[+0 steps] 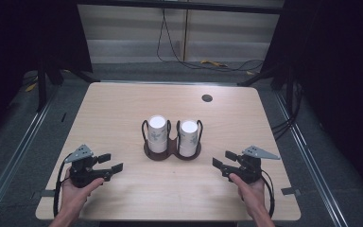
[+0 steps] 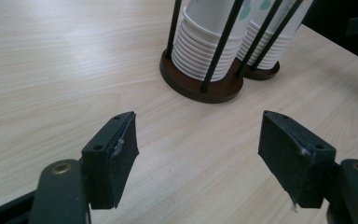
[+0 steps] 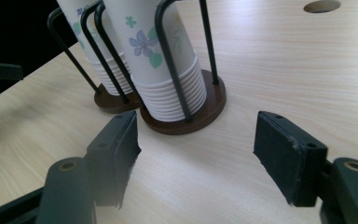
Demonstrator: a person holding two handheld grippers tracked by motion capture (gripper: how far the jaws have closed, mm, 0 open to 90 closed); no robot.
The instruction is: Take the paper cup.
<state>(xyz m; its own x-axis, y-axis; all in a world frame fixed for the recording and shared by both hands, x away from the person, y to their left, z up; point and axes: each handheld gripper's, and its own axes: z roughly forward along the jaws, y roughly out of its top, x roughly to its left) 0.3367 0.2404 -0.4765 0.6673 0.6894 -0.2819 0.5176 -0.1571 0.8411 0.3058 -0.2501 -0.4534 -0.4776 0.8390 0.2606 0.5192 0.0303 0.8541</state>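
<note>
Two stacks of white paper cups with a flower print stand upside down in a dark double holder (image 1: 172, 152) with black wire hoops at the table's middle: a left stack (image 1: 158, 134) and a right stack (image 1: 189, 137). My left gripper (image 1: 110, 163) rests near the front left, open, nothing between its jaws, aimed at the holder (image 2: 204, 88). My right gripper (image 1: 225, 160) sits at the front right, open and empty too, facing the nearer stack (image 3: 158, 60) and its brown base (image 3: 200, 114).
The wooden table (image 1: 123, 104) has a round cable hole (image 1: 207, 98) at the back right. Dark curtains flank both sides, and cables lie on the floor behind. A hand holds each gripper near the front edge.
</note>
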